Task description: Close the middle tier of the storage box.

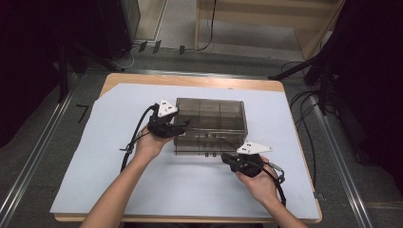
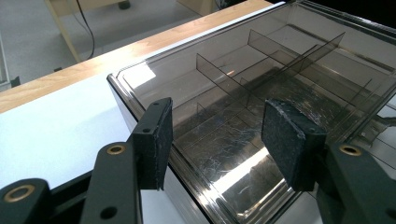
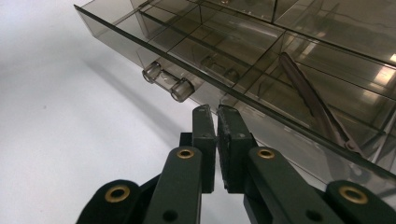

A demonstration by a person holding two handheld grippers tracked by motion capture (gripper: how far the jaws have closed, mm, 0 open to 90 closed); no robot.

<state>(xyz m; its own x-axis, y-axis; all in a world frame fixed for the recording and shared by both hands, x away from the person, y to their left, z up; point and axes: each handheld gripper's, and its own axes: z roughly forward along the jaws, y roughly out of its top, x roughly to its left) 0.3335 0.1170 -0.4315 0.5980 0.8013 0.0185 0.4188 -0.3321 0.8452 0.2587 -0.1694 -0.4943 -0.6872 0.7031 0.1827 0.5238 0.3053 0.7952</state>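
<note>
Smoky clear plastic organizer box on the white sheet, and we're working on its lid.

We've got the compartment box sitting mid tabletop, lid down as far as we can tell. Our left hand-held gripper is at the box's left end; in the left gripper view its pads stand apart, straddling the corner rim without pressing on it. Our right hand-held gripper has its jaws together on nothing, tips parked right under the lid's front edge, just beside the two little latch knobs. Looks to us like the opening step: left steadies the box, right pries. Next move probably calls for nudging the closed tips up under that lip while the left clamps down so the box doesn't skid.
</note>
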